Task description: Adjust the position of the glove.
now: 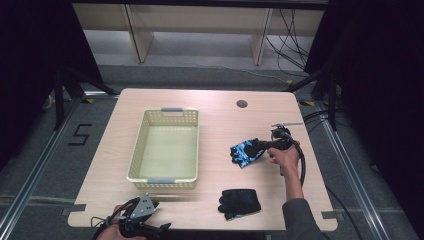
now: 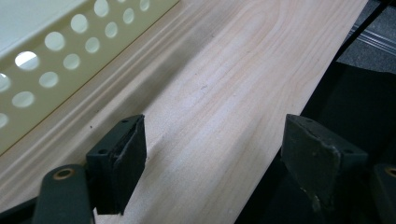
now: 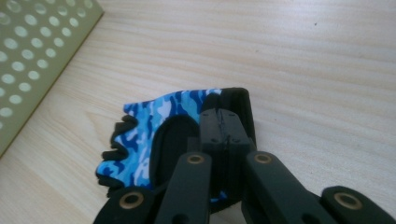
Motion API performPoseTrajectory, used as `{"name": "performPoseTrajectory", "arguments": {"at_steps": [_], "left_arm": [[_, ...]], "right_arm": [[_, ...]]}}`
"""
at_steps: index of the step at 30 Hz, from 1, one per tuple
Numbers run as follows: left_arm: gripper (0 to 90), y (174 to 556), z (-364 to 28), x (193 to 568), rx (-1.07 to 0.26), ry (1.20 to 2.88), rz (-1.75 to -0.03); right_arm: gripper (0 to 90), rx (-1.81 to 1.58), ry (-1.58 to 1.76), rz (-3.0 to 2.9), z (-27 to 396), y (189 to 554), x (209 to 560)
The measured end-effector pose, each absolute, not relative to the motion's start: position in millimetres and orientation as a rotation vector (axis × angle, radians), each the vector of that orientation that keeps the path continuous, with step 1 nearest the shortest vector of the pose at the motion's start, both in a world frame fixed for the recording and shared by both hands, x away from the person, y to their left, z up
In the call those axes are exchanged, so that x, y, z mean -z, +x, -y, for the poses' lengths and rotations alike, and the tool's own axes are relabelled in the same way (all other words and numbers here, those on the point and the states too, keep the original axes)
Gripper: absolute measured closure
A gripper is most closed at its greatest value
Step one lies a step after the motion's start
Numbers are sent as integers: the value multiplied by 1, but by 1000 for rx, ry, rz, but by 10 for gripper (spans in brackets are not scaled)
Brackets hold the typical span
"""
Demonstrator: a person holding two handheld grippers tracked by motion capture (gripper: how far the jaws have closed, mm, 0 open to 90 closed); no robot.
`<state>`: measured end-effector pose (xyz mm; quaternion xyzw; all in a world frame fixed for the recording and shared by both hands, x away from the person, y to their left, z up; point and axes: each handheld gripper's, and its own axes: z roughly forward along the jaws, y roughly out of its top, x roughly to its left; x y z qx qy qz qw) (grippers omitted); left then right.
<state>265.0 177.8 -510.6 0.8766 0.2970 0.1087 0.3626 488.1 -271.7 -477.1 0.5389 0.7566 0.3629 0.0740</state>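
Basket point(image 1: 167, 150) first: pale yellow plastic with perforated walls and a grey handle at each short end, it sits left of the tabletop's middle and its floor is bare. In the left gripper view its holed wall point(image 2: 56, 60) runs along the upper left.

Light wooden table point(image 1: 215, 105) with rounded corners carries a round cable hole point(image 1: 242, 104) at about 1 o'clock from the basket. A blue camouflage glove point(image 1: 245, 152) lies at 3 o'clock from the basket, near it but apart. The right gripper point(image 1: 259, 145) has its jaws pressed together on the glove's black cuff edge; the right gripper view shows the pads meeting over the fabric of the glove point(image 3: 154, 121), which rests on the wood. A black glove point(image 1: 240, 202) lies at 6 o'clock from the blue one, near the front edge and free of either hand. The left gripper point(image 1: 162, 227) rests at the front edge at about 6 o'clock from the basket, jaws wide apart with nothing between them, over bare wood point(image 2: 219, 107).

Grey floor surrounds the table, with a "5" mark point(image 1: 80, 134) at 9 o'clock, cables at 2 o'clock, and pale furniture legs at the back.

Dark curtains hide both sides of the room. The person's left hand is cut off by the bottom edge. The blue glove's palm side is hidden under the jaws.
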Motion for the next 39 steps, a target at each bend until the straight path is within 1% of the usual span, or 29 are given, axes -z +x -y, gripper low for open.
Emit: {"name": "performPoseTrajectory", "arguments": {"at_steps": [4, 5, 6, 7, 8, 11, 12, 13, 14, 16, 18, 20, 21, 23, 24, 26, 27, 28, 30, 31, 32, 35, 39], "left_arm": [[219, 266, -178, 510, -296, 2270, -736], [220, 266, -178, 510, -297, 2274, -734], [220, 266, -178, 510, -298, 2274, -732], [220, 266, -178, 510, -294, 2267, -735], [220, 266, -178, 509, -296, 2267, -733], [220, 265, -178, 510, -291, 2263, -749], [220, 266, -179, 509, -301, 2272, -731], [220, 265, -178, 510, -288, 2258, -761], [219, 265, -178, 510, -289, 2256, -763], [219, 265, -178, 510, -284, 2258, -759], [219, 265, -178, 510, -287, 2256, -762], [219, 265, -178, 510, -288, 2255, -762], [219, 265, -178, 510, -288, 2257, -761], [218, 265, -178, 509, -291, 2257, -762], [218, 265, -178, 509, -290, 2255, -762], [218, 266, -178, 510, -290, 2262, -759], [218, 265, -178, 510, -291, 2261, -759], [218, 266, -178, 510, -297, 2266, -744], [218, 265, -177, 510, -288, 2254, -766], [218, 265, -178, 510, -287, 2253, -767], [218, 265, -178, 510, -287, 2253, -767], [218, 265, -178, 510, -290, 2253, -768], [218, 266, -178, 510, -283, 2260, -764]], "right_arm": [[900, -1190, 1587, -2236, 269, 482, 462], [900, -1224, 1561, -2233, 266, 478, 451], [900, -1224, 1561, -2233, 266, 478, 451], [900, -1269, 1541, -2220, 263, 473, 440], [900, -1269, 1541, -2220, 263, 473, 440], [900, -1331, 1519, -2209, 256, 461, 418], [900, -1331, 1519, -2209, 256, 461, 418], [900, -1343, 1464, -2210, 257, 460, 415], [900, -1372, 1499, -2199, 255, 453, 409], [900, -1404, 1434, -2195, 256, 447, 402], [900, -1436, 1455, -2184, 254, 435, 393], [900, -1454, 1385, -2191, 255, 426, 389], [900, -1483, 1377, -2200, 253, 414, 385], [900, -1512, 1348, -2208, 252, 401, 383], [900, -1512, 1348, -2208, 252, 401, 383], [900, -1545, 1352, -2219, 250, 387, 382], [900, -1560, 1327, -2242, 247, 374, 381], [900, -1567, 1314, -2239, 246, 369, 382], [900, -1586, 1291, -2251, 246, 364, 382], [900, -1606, 1239, -2255, 243, 353, 383], [900, -1606, 1239, -2255, 243, 353, 383], [900, -1657, 1253, -2280, 237, 335, 387], [900, -1701, 1226, -2289, 231, 323, 393]]}}
